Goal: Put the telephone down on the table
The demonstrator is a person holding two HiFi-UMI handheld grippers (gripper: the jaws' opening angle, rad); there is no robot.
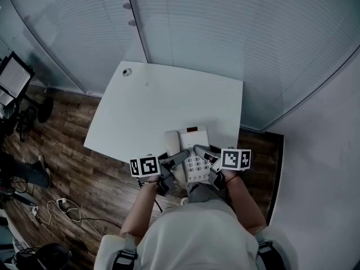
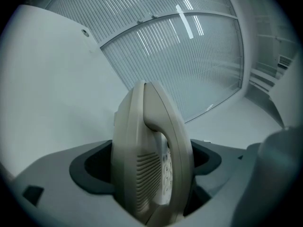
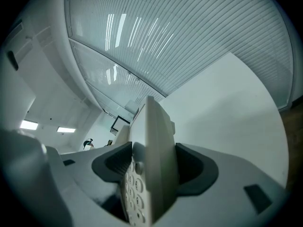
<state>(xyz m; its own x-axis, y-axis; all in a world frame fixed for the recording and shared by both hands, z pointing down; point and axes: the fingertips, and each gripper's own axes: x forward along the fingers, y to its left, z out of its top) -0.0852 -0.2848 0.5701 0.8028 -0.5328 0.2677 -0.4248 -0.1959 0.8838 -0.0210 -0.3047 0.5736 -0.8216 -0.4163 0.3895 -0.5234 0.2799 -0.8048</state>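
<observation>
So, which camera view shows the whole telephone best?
The head view: it shows the whole telephone from above, keypad up, held between the left gripper and right gripper at the near edge of the table. Each gripper view shows only one side of it, edge-on between its jaws.

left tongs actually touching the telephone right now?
Touching. The left gripper view shows the telephone wedged edge-on between the left tongs, with the jaws pressed against both of its sides and no gap showing.
</observation>
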